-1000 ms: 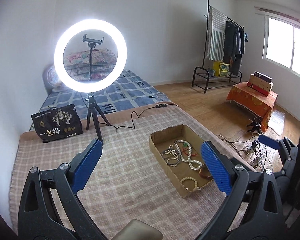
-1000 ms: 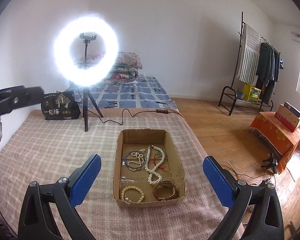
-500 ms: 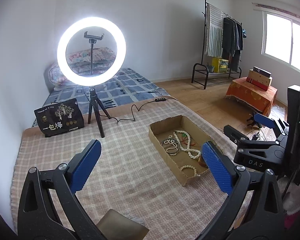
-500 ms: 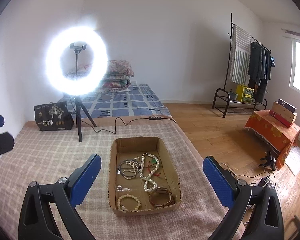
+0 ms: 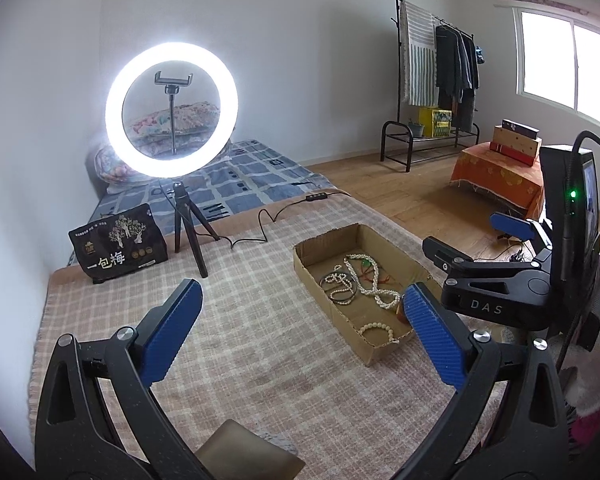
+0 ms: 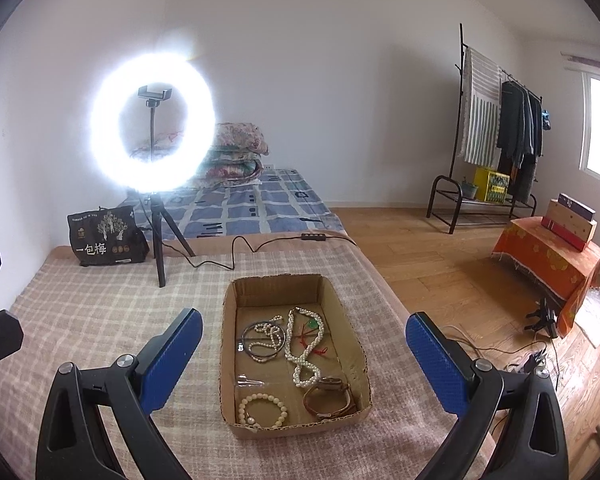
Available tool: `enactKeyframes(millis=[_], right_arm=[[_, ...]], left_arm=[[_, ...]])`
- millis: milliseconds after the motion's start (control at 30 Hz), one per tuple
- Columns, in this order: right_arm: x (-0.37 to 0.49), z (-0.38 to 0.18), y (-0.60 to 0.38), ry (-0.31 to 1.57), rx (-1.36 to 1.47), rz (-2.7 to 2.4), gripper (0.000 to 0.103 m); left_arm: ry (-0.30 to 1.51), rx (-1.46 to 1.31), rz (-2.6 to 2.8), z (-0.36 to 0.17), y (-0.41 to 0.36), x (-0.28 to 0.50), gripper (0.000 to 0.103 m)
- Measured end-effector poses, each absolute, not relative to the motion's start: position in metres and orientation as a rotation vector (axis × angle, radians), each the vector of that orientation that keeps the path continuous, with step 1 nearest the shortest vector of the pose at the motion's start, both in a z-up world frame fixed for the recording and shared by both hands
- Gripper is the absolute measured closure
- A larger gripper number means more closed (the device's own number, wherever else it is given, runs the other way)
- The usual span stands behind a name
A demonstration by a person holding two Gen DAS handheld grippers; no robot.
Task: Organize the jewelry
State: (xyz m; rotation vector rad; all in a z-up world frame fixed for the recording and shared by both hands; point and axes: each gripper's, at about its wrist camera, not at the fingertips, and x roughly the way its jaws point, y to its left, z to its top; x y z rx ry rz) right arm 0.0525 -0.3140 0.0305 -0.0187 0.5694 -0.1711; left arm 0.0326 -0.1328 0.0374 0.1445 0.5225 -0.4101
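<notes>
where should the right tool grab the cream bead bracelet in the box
Take the cream bead bracelet from straight above, pinching one bead strand on its far arc. It lies flat as an open loop in the cardboard box's near-left corner, close to both walls, so a side approach looks blocked. The right tool is open and empty.

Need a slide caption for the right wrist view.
Open right gripper above cardboard tray of pearl necklaces and bracelets.
</notes>
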Motion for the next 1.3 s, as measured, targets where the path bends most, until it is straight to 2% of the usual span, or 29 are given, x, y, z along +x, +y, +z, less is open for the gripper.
enactKeyframes(millis=[1300], right_arm=[[0.0573,0.0270,-0.3072,0.596,-0.007,-0.142,0.000]], left_arm=[[0.543,0.160,-0.400,0.0285,-0.1348,0.0367,0.000]])
